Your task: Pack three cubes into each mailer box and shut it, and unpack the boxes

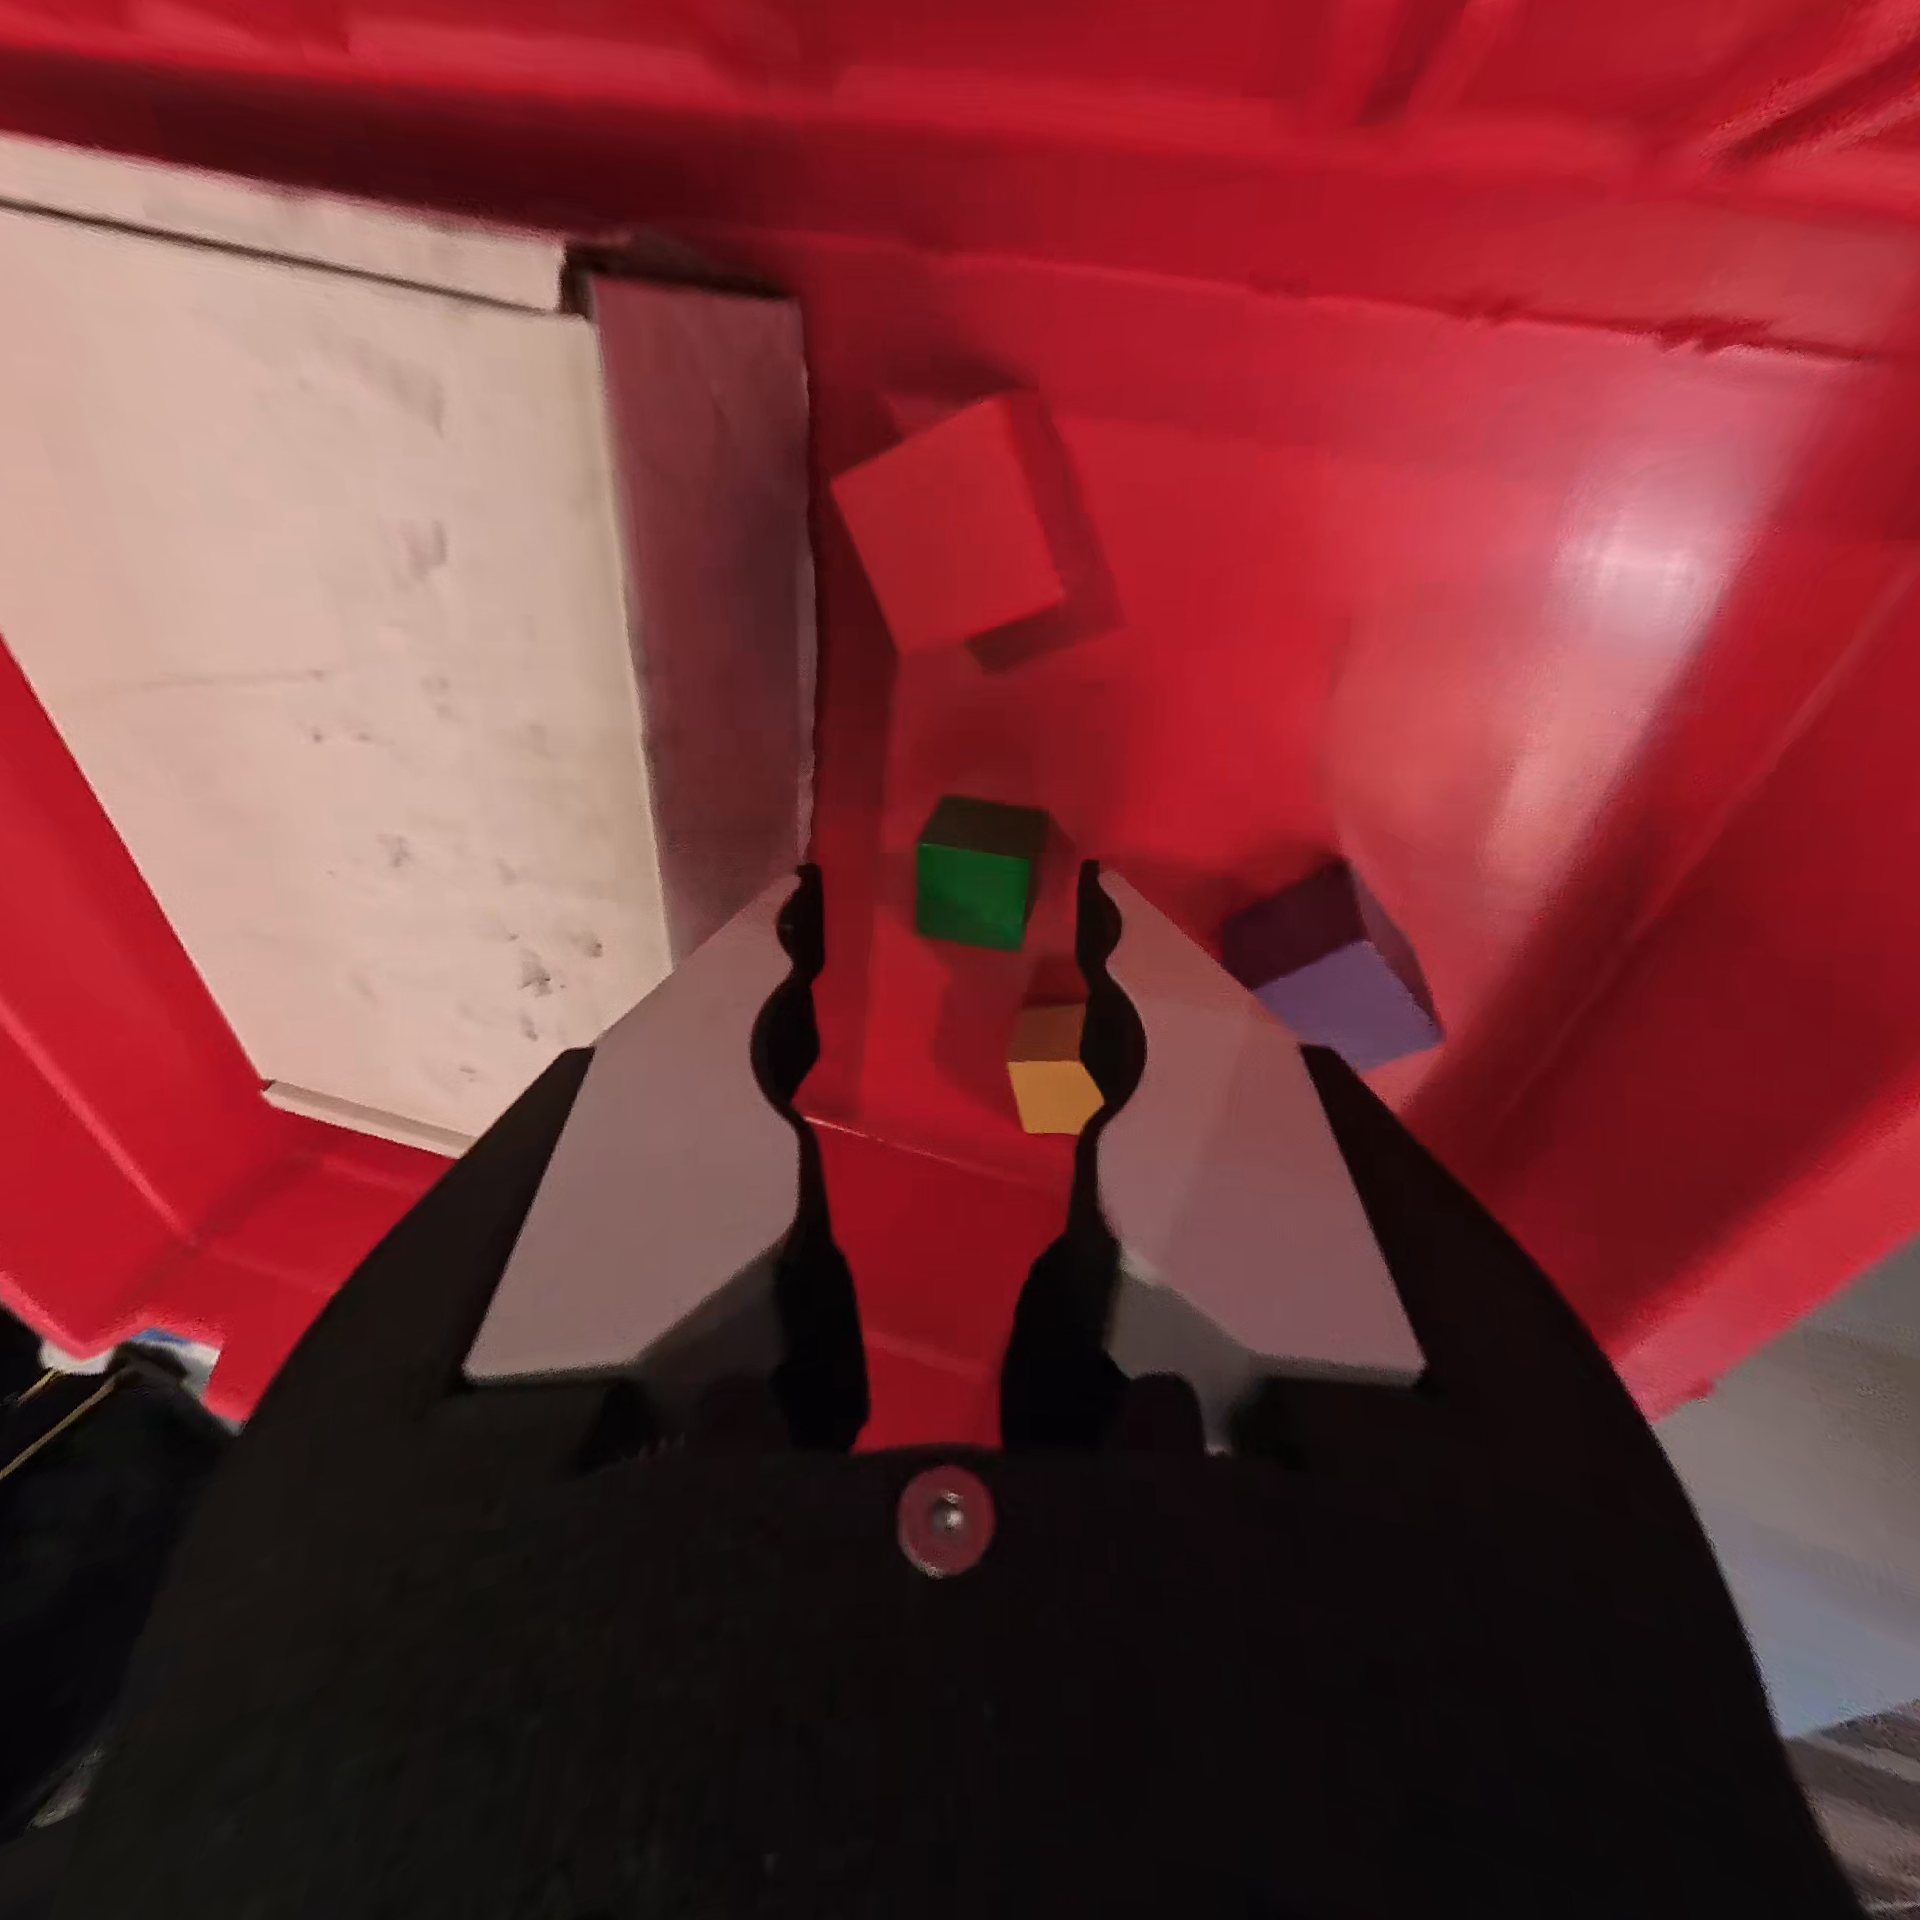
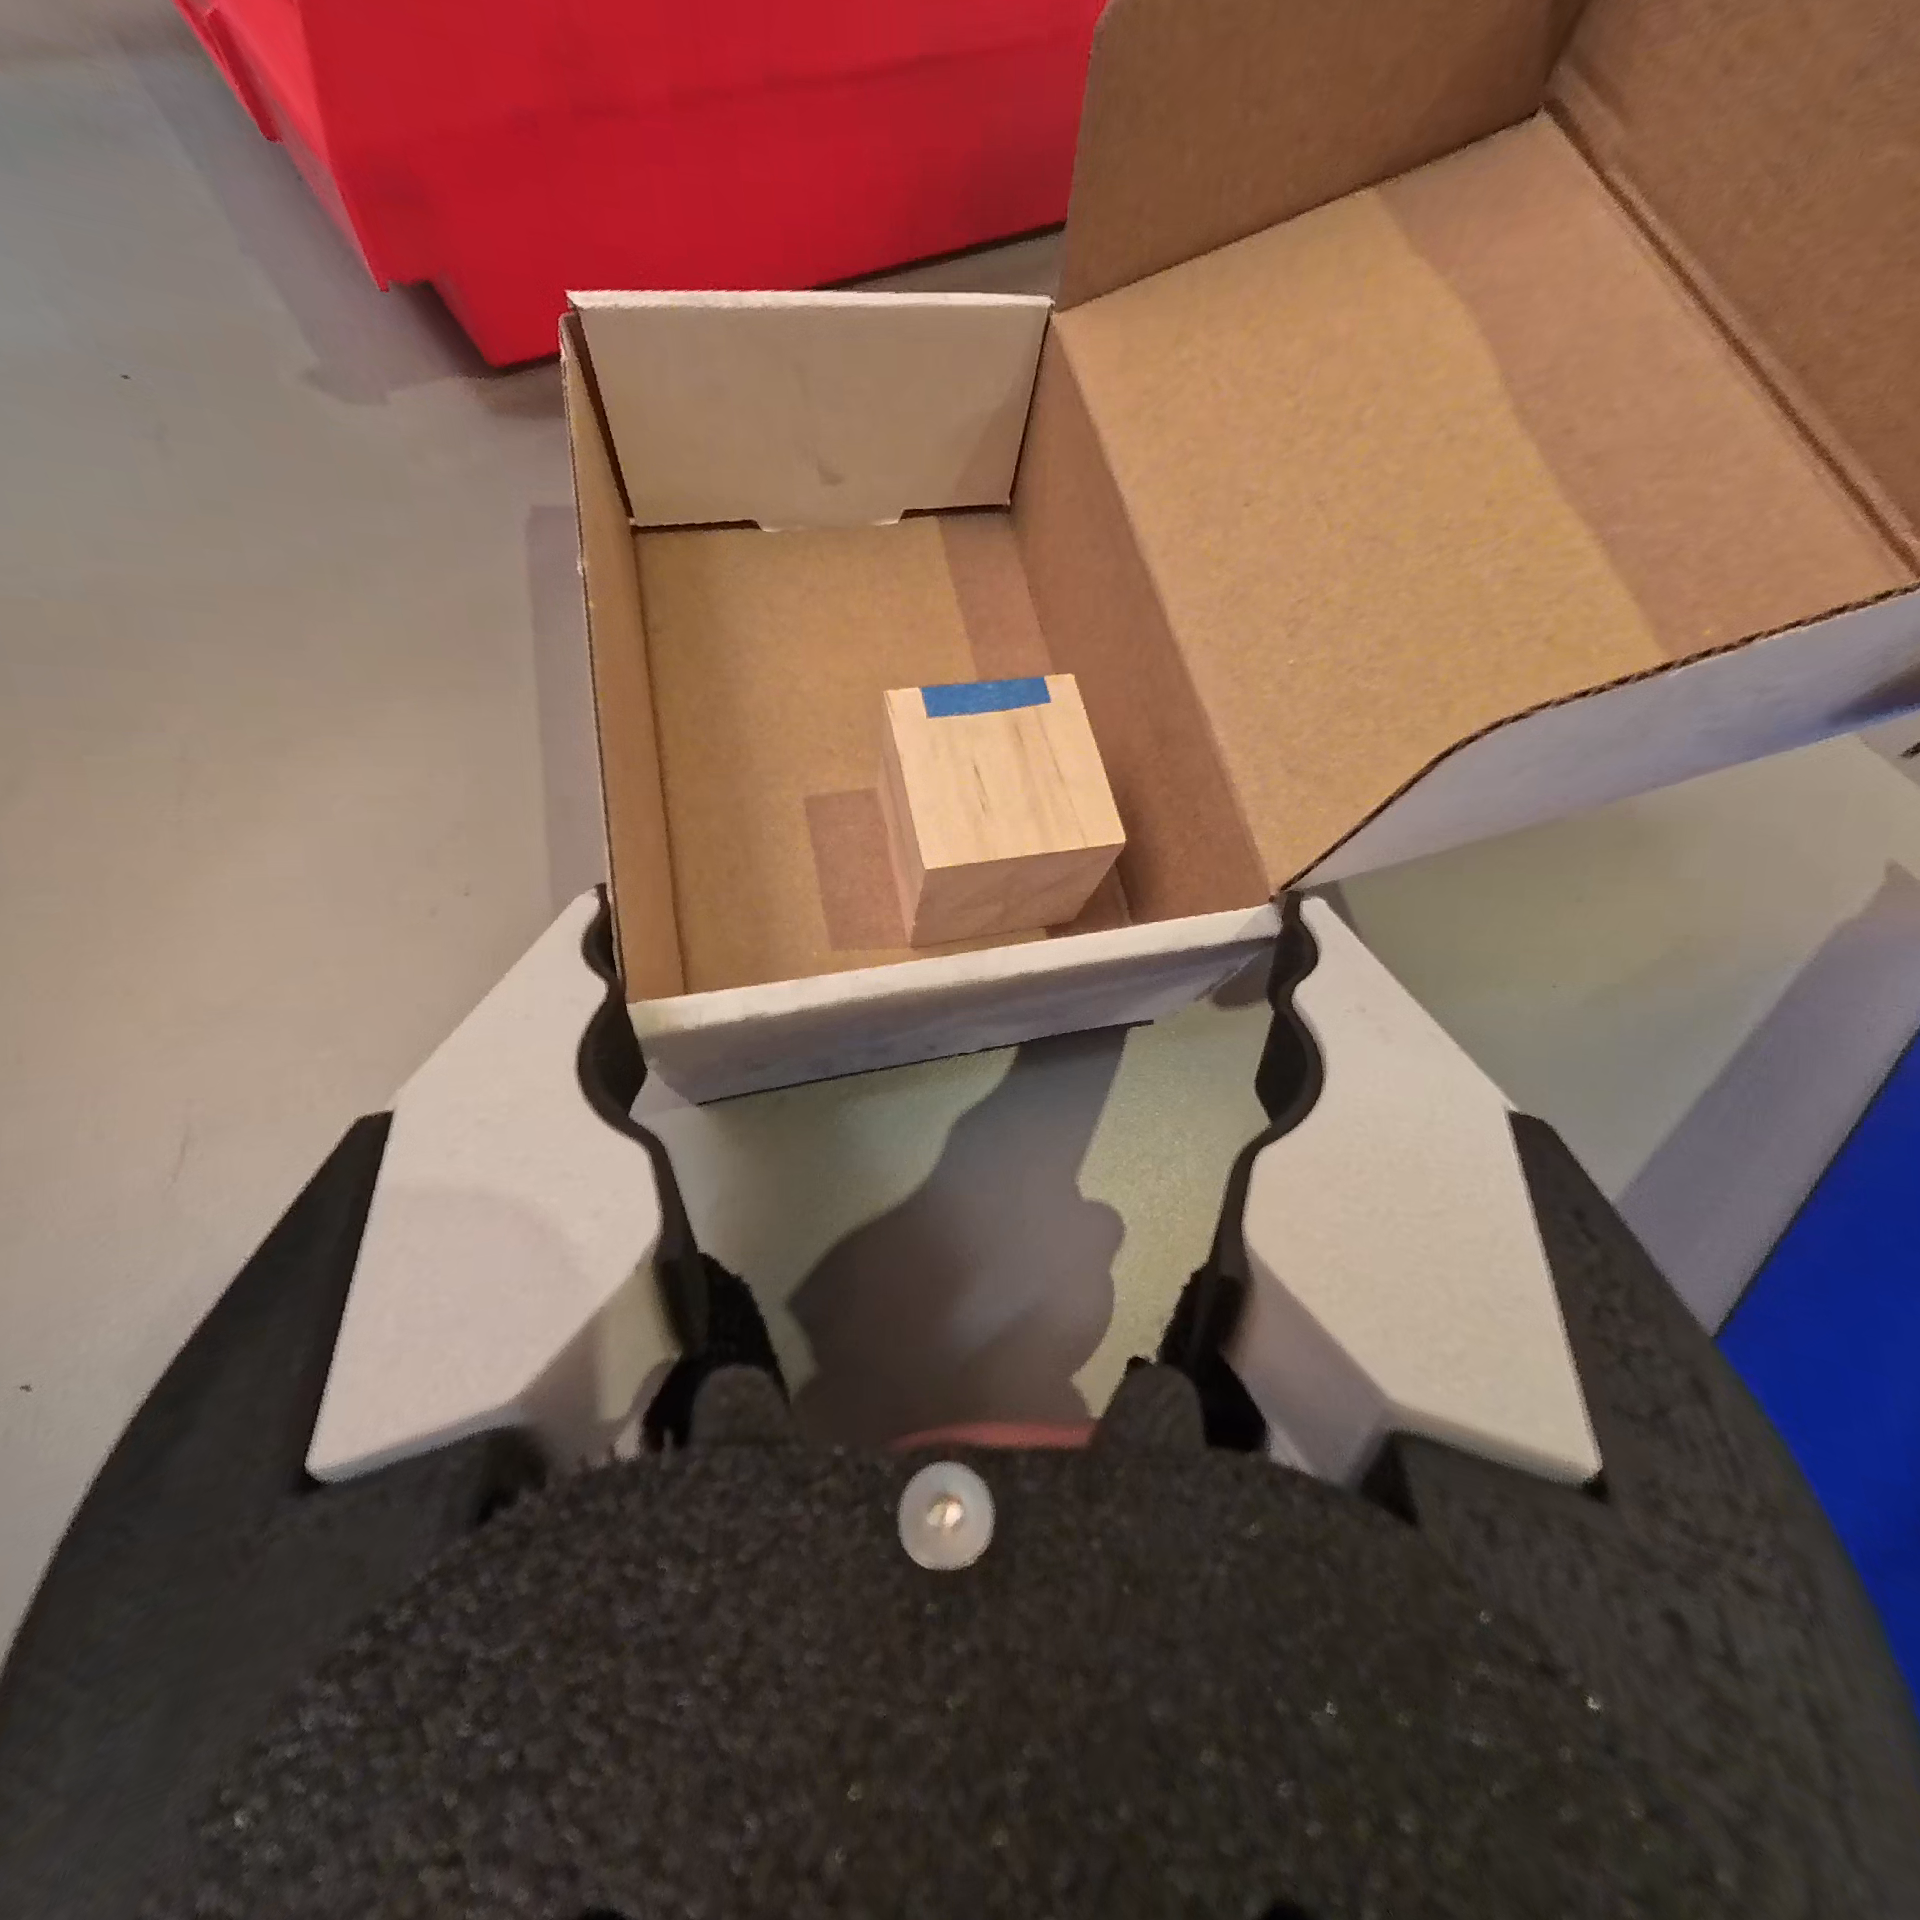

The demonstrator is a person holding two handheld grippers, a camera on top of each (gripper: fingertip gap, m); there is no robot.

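Observation:
In the left wrist view my left gripper (image 1: 943,883) is open and empty above the inside of a red bin (image 1: 1455,582). On the bin floor lie a green cube (image 1: 975,875) just ahead of the fingertips, a yellow cube (image 1: 1051,1070) by the right finger, a purple cube (image 1: 1340,977) to the right and a large red cube (image 1: 956,520) farther off. A shut white mailer box (image 1: 312,665) lies in the bin at left. In the right wrist view my right gripper (image 2: 940,914) is open and empty at the near wall of an open mailer box (image 2: 935,1008). One plain wooden cube (image 2: 997,810) with blue tape sits inside.
The open box's lid (image 2: 1455,416) stands up to the right. The red bin (image 2: 675,135) stands behind the box on a grey table (image 2: 260,675). A blue surface (image 2: 1829,1351) shows at the right edge. Tip to tip, the grippers are about 30 cm apart. My right tips are about 25 cm from the purple cube (image 1: 1340,977), my left tips only 5 cm.

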